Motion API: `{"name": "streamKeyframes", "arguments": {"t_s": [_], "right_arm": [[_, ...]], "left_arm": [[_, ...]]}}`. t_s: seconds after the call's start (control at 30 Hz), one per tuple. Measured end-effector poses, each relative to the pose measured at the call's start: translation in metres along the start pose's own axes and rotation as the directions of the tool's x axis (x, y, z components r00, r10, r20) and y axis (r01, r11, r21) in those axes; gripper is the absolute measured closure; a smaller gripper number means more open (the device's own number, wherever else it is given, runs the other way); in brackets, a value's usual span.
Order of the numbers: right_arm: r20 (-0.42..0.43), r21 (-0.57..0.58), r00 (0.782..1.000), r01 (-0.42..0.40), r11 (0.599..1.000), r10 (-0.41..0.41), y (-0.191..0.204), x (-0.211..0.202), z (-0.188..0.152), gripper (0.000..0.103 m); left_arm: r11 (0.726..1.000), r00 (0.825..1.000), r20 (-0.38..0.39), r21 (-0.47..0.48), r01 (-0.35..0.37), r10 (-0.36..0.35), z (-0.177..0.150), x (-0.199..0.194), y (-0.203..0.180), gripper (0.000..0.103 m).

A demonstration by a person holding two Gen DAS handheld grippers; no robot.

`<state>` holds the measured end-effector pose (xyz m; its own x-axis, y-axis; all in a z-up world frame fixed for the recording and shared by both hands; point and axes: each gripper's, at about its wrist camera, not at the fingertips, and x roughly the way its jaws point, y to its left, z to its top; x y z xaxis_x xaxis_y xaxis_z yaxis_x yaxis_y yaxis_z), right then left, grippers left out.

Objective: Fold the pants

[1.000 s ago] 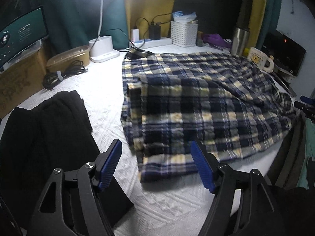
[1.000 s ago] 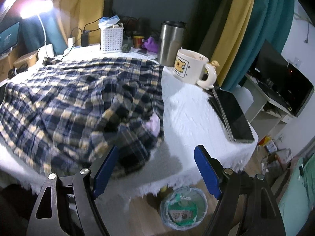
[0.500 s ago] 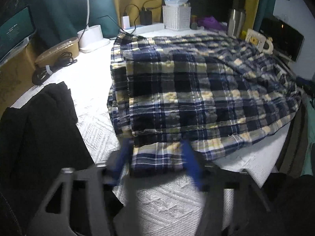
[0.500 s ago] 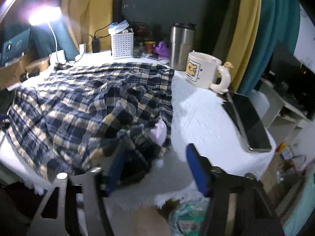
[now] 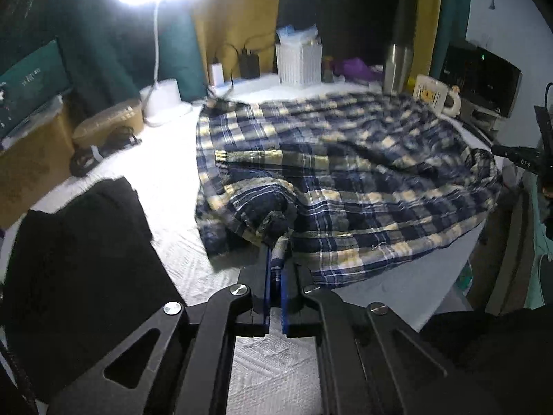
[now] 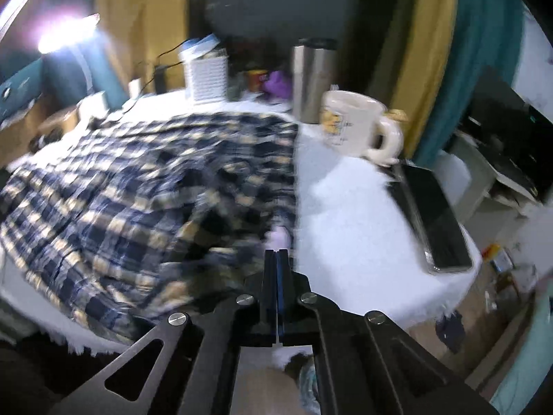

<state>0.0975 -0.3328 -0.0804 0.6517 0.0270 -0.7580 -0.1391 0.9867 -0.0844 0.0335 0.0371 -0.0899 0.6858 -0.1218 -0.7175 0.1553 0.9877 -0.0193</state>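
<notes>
In front of the white mug [image 6: 349, 124], the plaid pants [image 5: 345, 180] lie rumpled, folding barely begun, the left gripper [image 5: 275, 269] clamped on their hem, the right gripper [image 6: 277, 263] closed at their edge.

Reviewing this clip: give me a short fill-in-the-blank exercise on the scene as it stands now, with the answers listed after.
1. The left gripper is shut on an edge of the blue and yellow ____ pants.
2. Left of those pants on the white textured tablecloth lies a ____ garment.
3. In the right wrist view, the cream mug with a yellow bear print stands beside a tall ____ tumbler.
4. The right gripper has its jaws ____.

Missing words: plaid; black; steel; shut
</notes>
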Motion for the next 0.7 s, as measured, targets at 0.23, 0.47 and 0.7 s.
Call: {"name": "streamKeyframes", "arguments": {"t_s": [0.23,0.47,0.7], "right_arm": [[0.001,0.012,1.000,-0.013,1.000,0.013,-0.002,-0.002,-0.016,0.103],[0.044,-0.001,0.998,-0.039,0.999,0.039,0.004,-0.009,0.011,0.102],[-0.003,-0.033,0.999,-0.040,0.999,0.040,0.019,0.009,0.013,0.101]], "left_arm": [[1.000,0.996,-0.083,-0.010,0.006,-0.007,-0.012,0.012,0.002,0.100],[0.999,0.999,-0.036,-0.040,0.005,-0.007,-0.004,0.000,0.004,0.093],[0.999,1.000,-0.011,-0.035,-0.010,0.010,-0.002,-0.001,0.009,0.072]]}}
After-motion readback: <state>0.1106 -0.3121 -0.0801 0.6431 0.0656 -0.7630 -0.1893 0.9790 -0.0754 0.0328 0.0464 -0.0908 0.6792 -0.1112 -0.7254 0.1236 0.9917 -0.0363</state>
